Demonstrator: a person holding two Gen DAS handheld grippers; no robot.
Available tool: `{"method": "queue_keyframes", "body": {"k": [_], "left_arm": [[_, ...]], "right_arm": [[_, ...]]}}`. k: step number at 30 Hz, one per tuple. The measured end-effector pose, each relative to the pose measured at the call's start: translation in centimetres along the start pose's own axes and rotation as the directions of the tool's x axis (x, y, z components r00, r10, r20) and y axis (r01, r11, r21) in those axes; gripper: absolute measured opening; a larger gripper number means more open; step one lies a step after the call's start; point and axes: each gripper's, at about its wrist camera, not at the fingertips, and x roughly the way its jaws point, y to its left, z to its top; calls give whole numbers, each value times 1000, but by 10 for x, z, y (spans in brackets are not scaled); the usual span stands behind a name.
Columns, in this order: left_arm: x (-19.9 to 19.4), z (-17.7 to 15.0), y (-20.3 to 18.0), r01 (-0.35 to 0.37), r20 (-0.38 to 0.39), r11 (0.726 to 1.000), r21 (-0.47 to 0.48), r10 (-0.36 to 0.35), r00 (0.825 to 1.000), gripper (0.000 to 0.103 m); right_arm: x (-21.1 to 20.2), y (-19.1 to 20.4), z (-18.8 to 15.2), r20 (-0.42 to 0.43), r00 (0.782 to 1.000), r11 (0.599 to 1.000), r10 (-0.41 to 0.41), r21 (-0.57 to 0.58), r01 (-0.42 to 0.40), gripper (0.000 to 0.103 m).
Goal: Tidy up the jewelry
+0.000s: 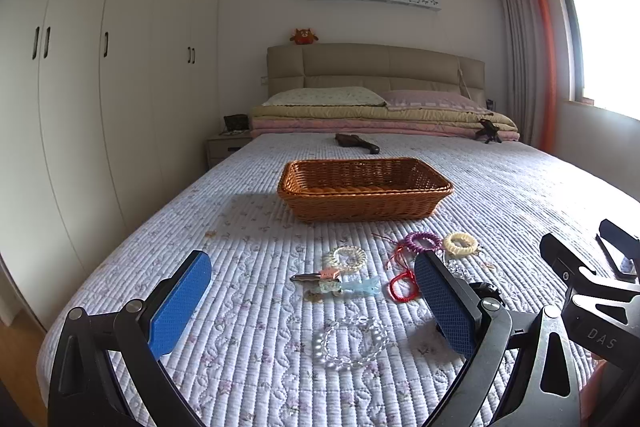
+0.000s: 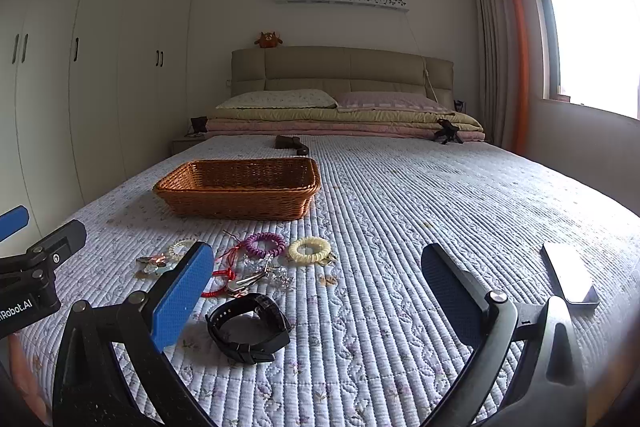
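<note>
Nothing was sorted yet: the wicker basket (image 1: 365, 189) looked empty, and the bracelets (image 1: 352, 343), hair ties (image 2: 266, 243) and watch (image 2: 249, 327) lay on the bed (image 2: 400, 227). Both left tongs (image 1: 312, 303) and right tongs (image 2: 316, 291) gaped wide, holding nothing.

A bed (image 1: 500, 187) with a quilted, pale floral cover. On it sit a wicker basket (image 1: 365, 189), then nearer a scatter of jewelry: clear bead bracelet (image 1: 350, 343), red cord (image 1: 403, 287), purple coil (image 2: 265, 243), cream coil (image 2: 310, 249), black watch (image 2: 250, 327). A phone (image 2: 570, 278) lies well apart.
</note>
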Motion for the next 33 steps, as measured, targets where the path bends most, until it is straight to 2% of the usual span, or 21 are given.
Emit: {"method": "queue_keyframes", "body": {"k": [6,10,13,14,16,18,19,21,23,25,27,29,33], "left_arm": [[2,-2,1,0,-14,1000,-2,0,1000,101],[12,-13,9,21,-64,1000,18,-20,998,101],[23,-22,23,27,-132,1000,12,-25,991,101],[26,-25,27,36,-140,999,4,-36,990,101],[32,-29,31,70,-148,998,-10,-70,986,101],[37,-33,29,107,-200,994,1,-105,974,101],[39,-34,27,127,-223,992,7,-122,967,101],[45,-36,23,172,-274,985,19,-160,948,97],[53,-36,22,227,-346,974,-13,-217,913,84],[65,-35,22,269,-404,962,-44,-263,876,76],[72,-34,23,302,-431,947,-106,-317,845,72],[83,-32,25,302,-459,946,-117,-321,828,61],[106,-34,28,302,-520,942,-143,-331,787,49]], "right_arm": [[5,0,-3,-26,1000,1000,-7,-8,7,103],[24,1,-15,-177,984,998,-18,-57,7,103],[29,1,-27,-233,971,996,-46,-88,26,101],[29,0,-29,-247,968,996,-37,-86,16,94],[33,-1,-29,-290,957,998,-13,-59,-5,92],[37,-1,-28,-326,945,999,34,-24,-44,89],[39,-1,-27,-345,937,998,59,-3,-65,88],[46,3,-25,-387,920,998,61,7,-63,81],[56,7,-25,-441,894,997,76,24,-73,60],[64,9,-27,-482,871,996,91,46,-78,59],[70,10,-29,-510,856,997,82,56,-62,58],[76,11,-31,-535,840,995,90,78,-57,58],[87,14,-33,-571,817,995,75,92,-27,55]]}}
